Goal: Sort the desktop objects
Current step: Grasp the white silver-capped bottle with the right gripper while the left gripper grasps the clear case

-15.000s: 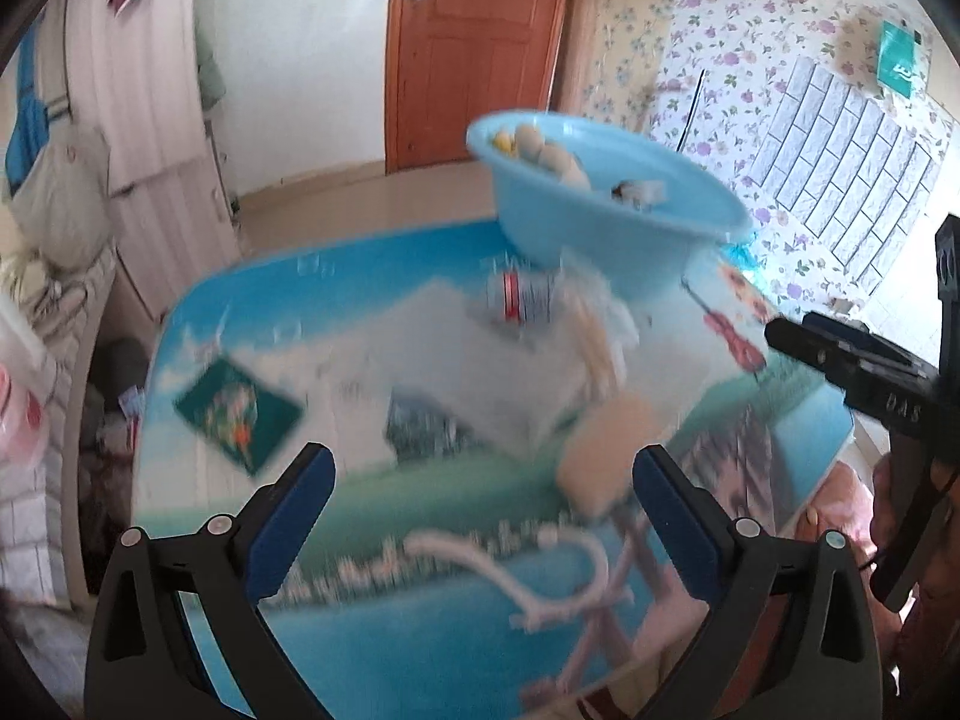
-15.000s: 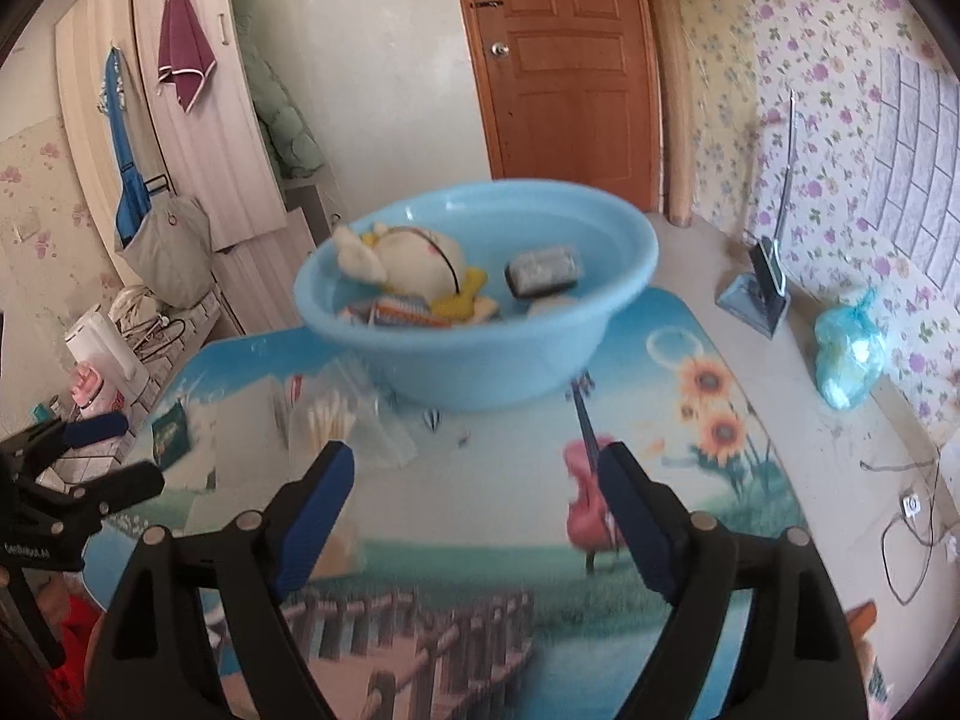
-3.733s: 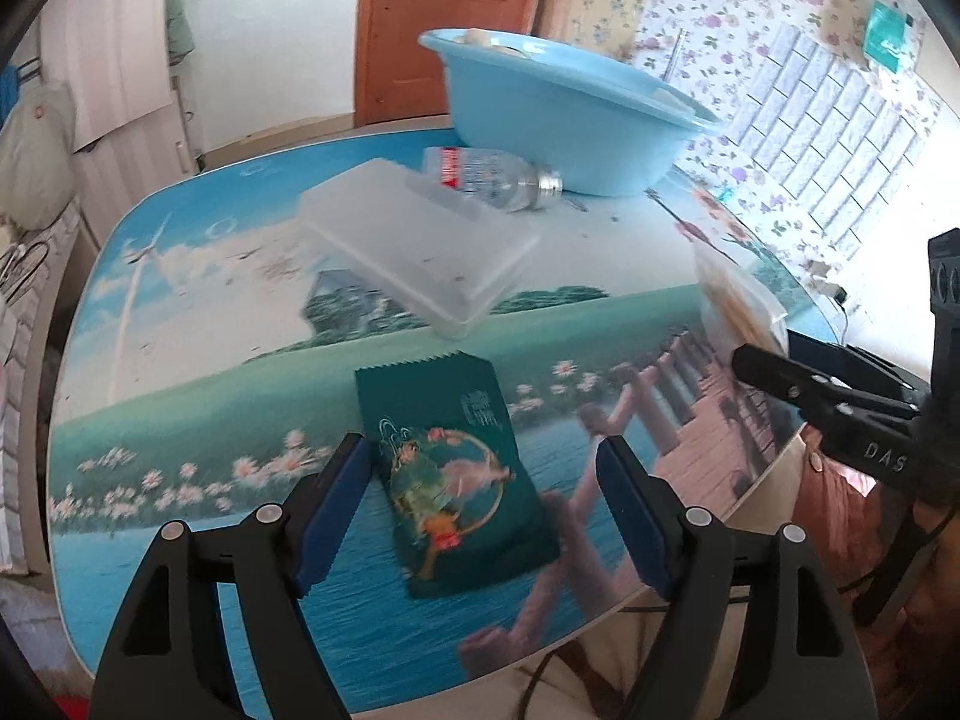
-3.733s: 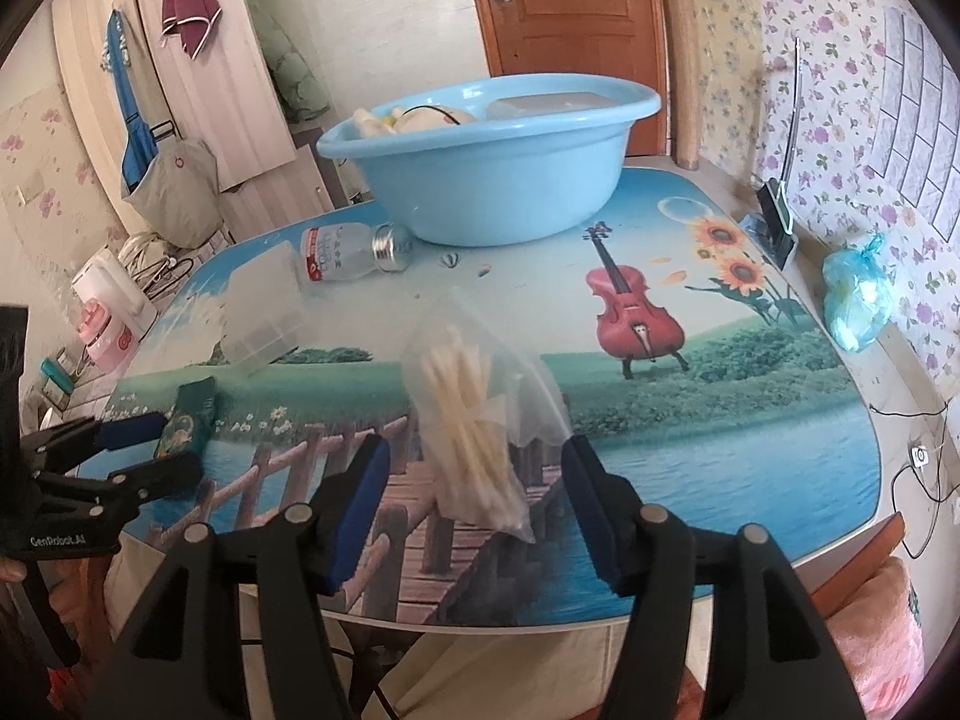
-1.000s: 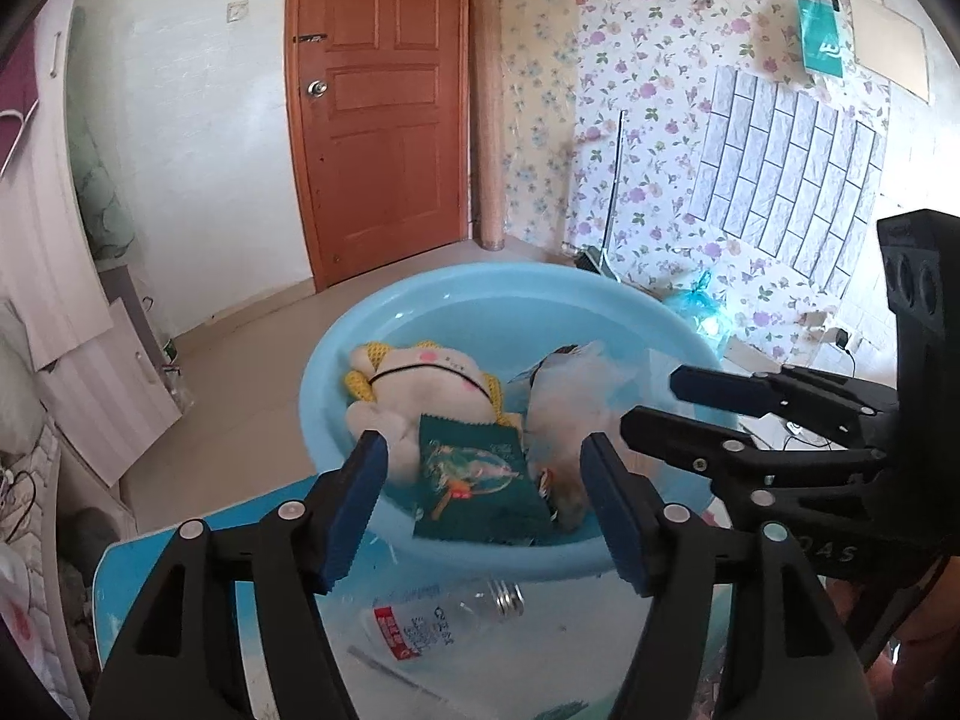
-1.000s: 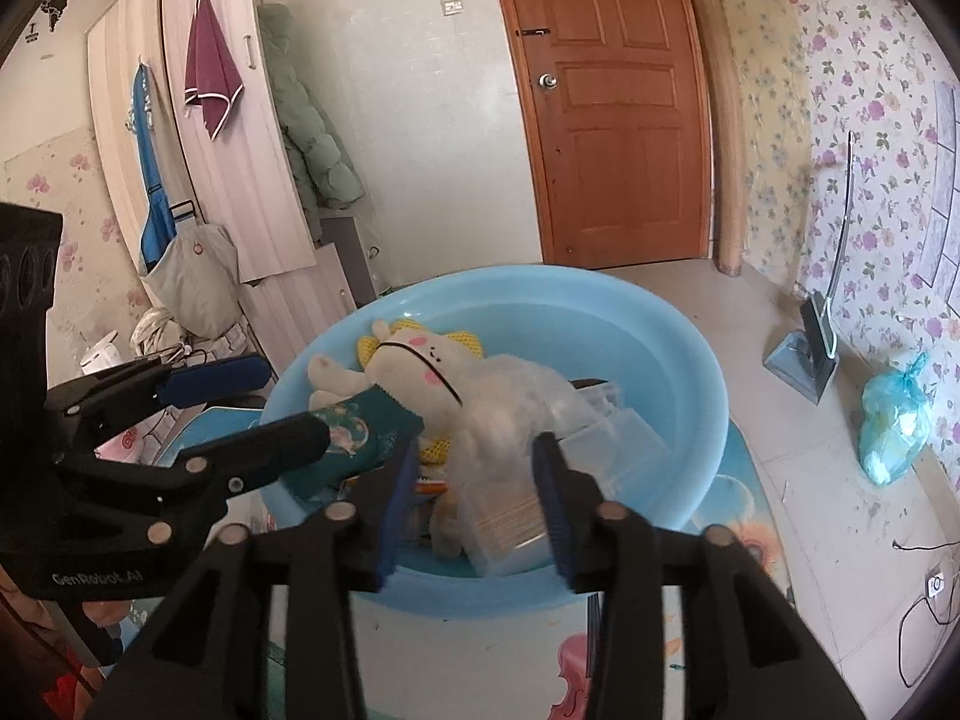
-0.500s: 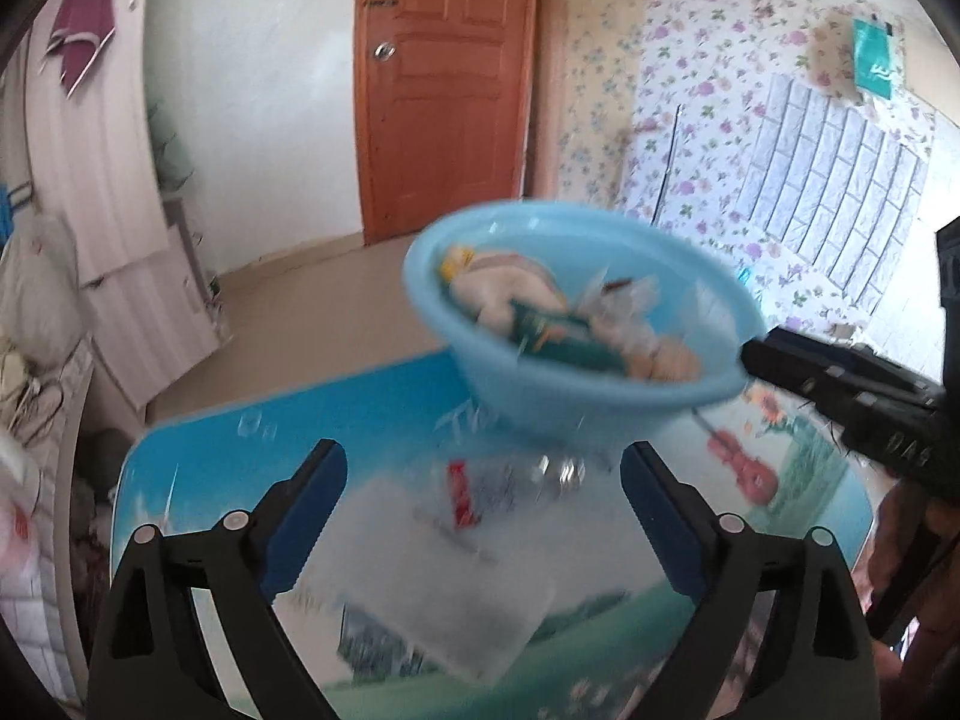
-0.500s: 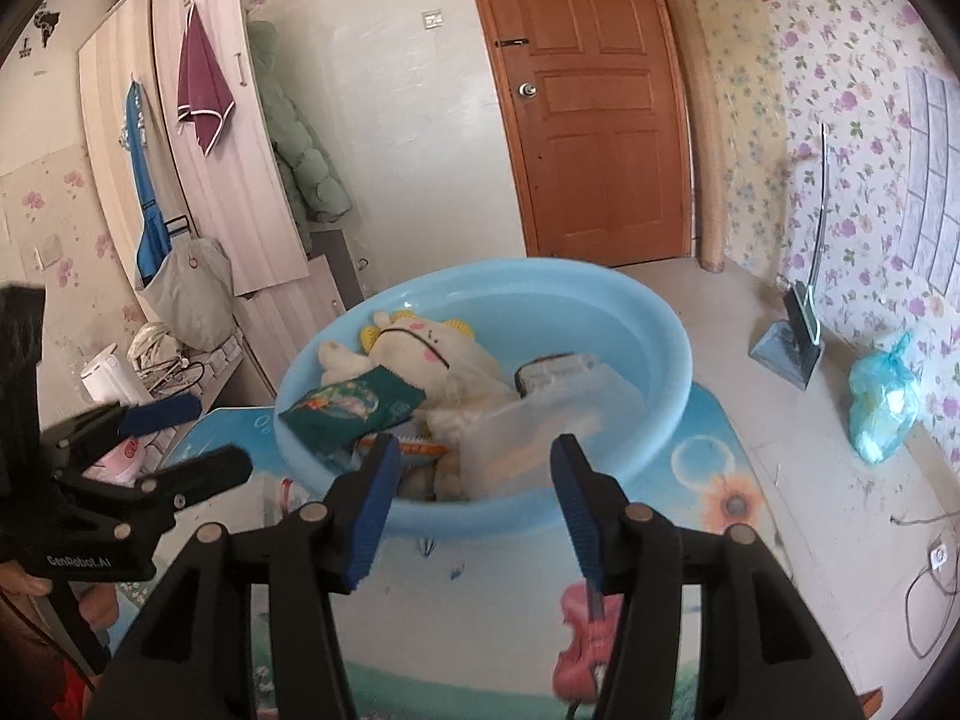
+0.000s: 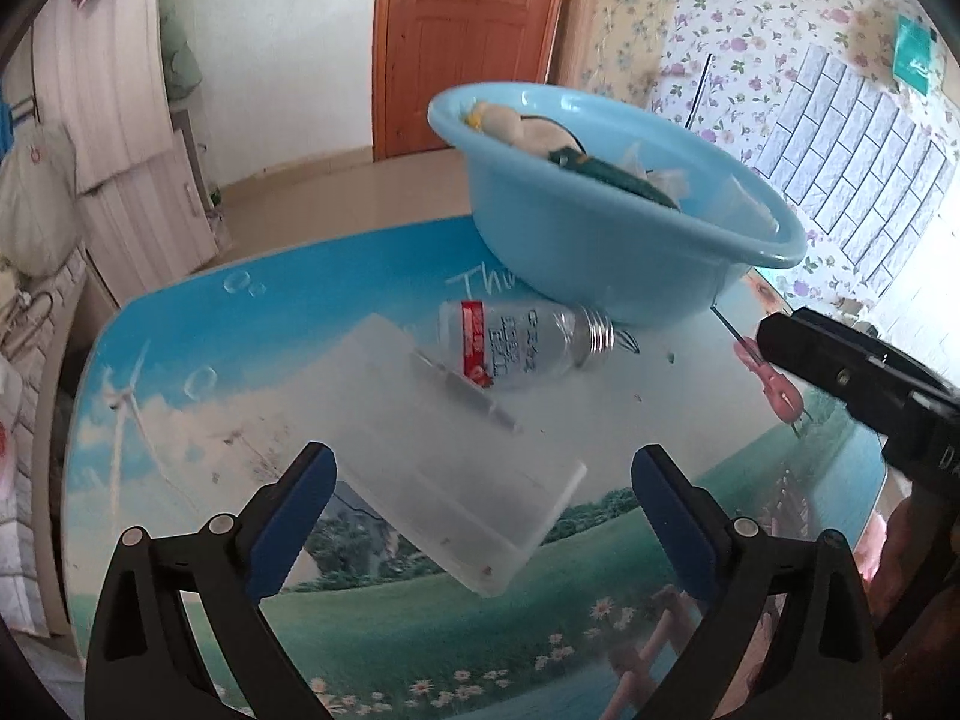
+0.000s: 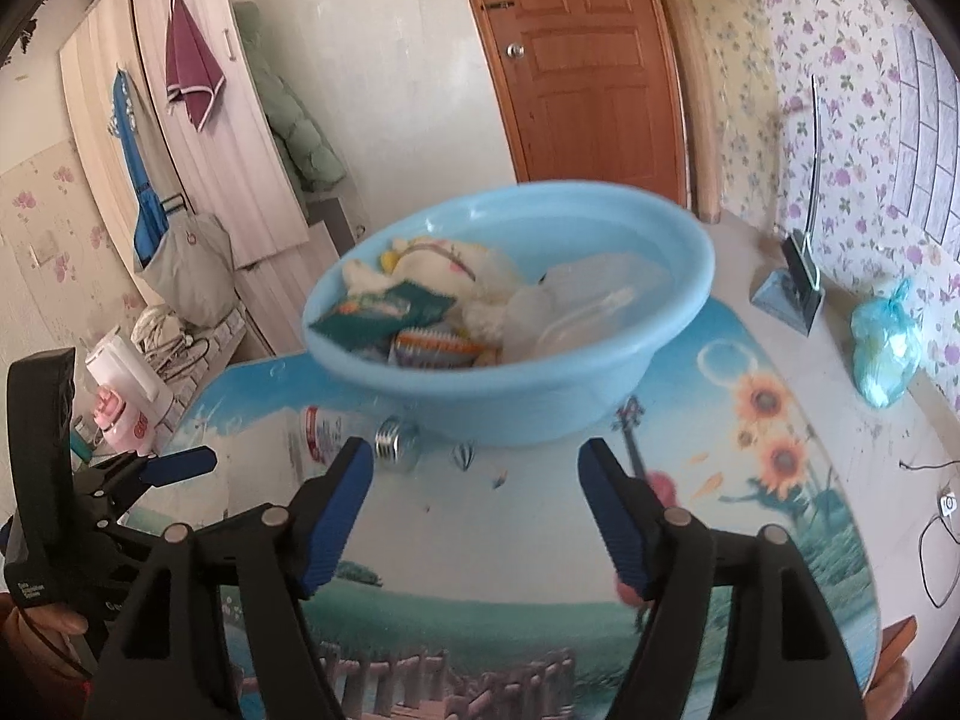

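Home bedroom, floral wallpaper (image 10: 840, 90), wardrobe (image 10: 198, 138), wooden door (image 10: 576, 60)

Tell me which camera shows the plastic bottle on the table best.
The left wrist view. There the plastic bottle lies on its side in full, red label and threaded neck clear, between the blue basin and the translucent box. In the right wrist view the bottle is partly hidden behind the right gripper's finger.

Both views are lit by bright, soft daylight; in the left wrist view the right edge is washed out near the brick-pattern wall panel (image 9: 852, 138). Straight lines are bowed by fisheye distortion, and the corners are darkly vignetted. The blue basin (image 10: 510, 324) is smeared by motion blur in the right wrist view. Faint glare is seen on the glossy bench (image 9: 240, 372).
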`<move>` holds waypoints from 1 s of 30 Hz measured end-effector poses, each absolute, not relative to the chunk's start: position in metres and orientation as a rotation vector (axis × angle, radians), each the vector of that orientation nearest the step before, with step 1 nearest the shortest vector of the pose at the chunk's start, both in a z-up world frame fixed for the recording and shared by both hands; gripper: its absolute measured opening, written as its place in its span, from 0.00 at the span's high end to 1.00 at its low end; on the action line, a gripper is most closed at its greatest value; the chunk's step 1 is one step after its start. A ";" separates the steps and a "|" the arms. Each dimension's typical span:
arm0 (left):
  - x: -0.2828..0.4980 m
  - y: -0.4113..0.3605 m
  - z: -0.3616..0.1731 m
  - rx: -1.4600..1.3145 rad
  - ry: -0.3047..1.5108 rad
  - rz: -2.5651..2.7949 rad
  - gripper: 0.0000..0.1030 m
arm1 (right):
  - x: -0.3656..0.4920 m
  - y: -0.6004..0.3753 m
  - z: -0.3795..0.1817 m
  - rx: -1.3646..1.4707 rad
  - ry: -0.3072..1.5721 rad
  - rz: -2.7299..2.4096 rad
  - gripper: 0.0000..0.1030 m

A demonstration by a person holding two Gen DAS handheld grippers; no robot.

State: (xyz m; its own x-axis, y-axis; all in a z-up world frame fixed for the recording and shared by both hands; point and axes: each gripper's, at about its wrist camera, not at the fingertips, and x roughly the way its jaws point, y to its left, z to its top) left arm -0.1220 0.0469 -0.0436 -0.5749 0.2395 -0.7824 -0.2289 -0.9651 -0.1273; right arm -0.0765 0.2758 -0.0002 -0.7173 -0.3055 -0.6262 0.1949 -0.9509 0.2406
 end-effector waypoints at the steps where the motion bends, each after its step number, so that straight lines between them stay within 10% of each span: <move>1: -0.123 0.048 -0.044 -1.286 -0.016 2.581 0.03 | -0.077 0.274 -0.002 1.025 -0.229 -2.669 0.29; 30: -0.129 0.042 -0.050 -1.314 -0.142 2.569 0.02 | -0.089 0.242 -0.024 1.150 -0.163 -2.637 0.29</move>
